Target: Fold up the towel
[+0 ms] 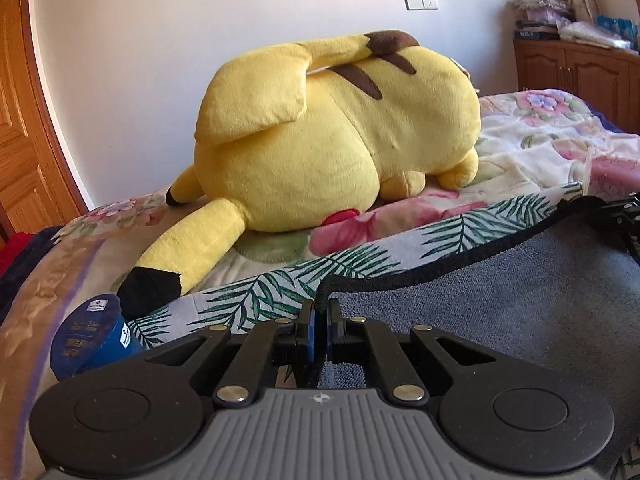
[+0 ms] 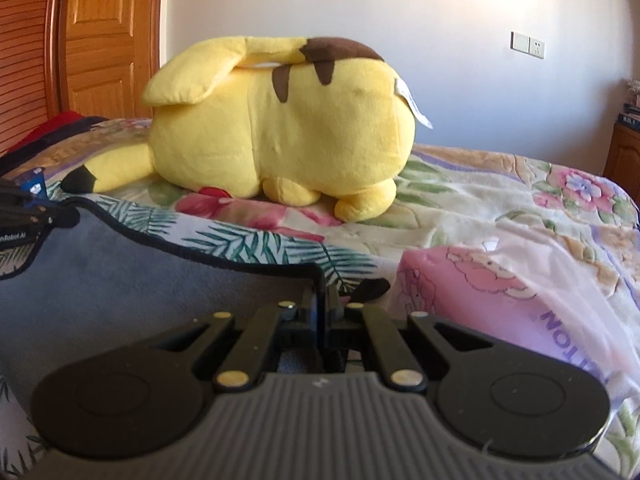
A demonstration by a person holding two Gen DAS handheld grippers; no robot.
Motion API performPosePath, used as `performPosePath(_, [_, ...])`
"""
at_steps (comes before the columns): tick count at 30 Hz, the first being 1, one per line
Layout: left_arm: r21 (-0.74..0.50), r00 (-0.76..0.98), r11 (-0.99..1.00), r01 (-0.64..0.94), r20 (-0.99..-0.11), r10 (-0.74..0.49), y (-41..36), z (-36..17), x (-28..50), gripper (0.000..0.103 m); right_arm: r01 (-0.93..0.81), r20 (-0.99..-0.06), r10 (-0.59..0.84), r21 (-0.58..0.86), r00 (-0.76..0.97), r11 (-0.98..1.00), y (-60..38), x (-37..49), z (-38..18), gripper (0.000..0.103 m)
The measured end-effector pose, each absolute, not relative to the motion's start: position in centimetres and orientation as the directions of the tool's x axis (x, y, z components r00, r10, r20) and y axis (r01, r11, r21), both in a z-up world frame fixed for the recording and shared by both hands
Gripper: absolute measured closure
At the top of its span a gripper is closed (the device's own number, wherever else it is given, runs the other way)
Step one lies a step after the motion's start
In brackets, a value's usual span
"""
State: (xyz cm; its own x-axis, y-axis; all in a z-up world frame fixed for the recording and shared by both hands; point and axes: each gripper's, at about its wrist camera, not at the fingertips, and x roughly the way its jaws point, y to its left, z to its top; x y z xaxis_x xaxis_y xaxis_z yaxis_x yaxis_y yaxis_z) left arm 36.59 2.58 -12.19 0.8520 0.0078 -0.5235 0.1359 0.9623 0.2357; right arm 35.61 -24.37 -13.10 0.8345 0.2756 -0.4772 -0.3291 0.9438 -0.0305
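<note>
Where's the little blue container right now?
The blue container lies on the bed at the lower left of the left wrist view, just left of the left gripper, beside the black ear tip of the yellow plush.

Pinched between the closed jaws of the left gripper (image 1: 320, 320) is the towel (image 1: 500, 300), a matt grey-blue terry cloth with a nubbly pile and a black stitched hem; the right gripper (image 2: 322, 300), of matt black plastic with brass-coloured metal pins and a ribbed grey body, clamps the same hem. Beyond both jaws lies a yellow plush toy (image 1: 340, 132) of soft, short-napped fabric on a fleecy floral blanket (image 2: 500, 200). Right of the right jaws sits a glossy clear plastic bag (image 2: 540, 280).
</note>
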Motion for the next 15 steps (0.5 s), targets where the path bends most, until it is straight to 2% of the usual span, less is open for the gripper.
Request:
performPosePath(3, [0.228, 0.845, 0.965, 0.126, -0.534, 0.016, 2.6, -12.4, 36.7, 0.103, -0.324, -0.484, 0.27, -0.031, 0.833, 0.945, -24.2, 35.7, -13.5, 0.099])
performPosePath(4, [0.23, 0.844, 0.965, 0.126, -0.536, 0.018, 2.6, -12.4, 36.7, 0.093, -0.321, -0.484, 0.268, -0.029, 0.833, 0.947, -24.2, 35.8, -13.5, 0.095])
performPosePath(6, [0.219, 0.845, 0.967, 0.129, -0.534, 0.009, 2.6, -12.2, 36.3, 0.078, -0.314, -0.49, 0.261, -0.026, 0.832, 0.949, -24.3, 35.7, -13.4, 0.078])
performPosePath(7, [0.212, 0.846, 0.969, 0.129, -0.533, 0.004, 2.6, -12.1, 36.1, 0.072, -0.311, -0.489, 0.259, -0.026, 0.833, 0.95, -24.4, 35.6, -13.3, 0.064])
performPosePath(8, [0.201, 0.846, 0.971, 0.126, -0.533, 0.0, 2.6, -11.9, 35.8, 0.07, -0.312, -0.486, 0.262, -0.024, 0.834, 0.95, -24.6, 35.4, -13.1, 0.057])
performPosePath(15, [0.155, 0.835, 0.978, 0.142, -0.549, -0.034, 1.7, -10.1, 32.3, 0.059, -0.302, -0.486, 0.269, 0.012, 0.831, 0.953, -25.8, 32.5, -10.8, 0.056])
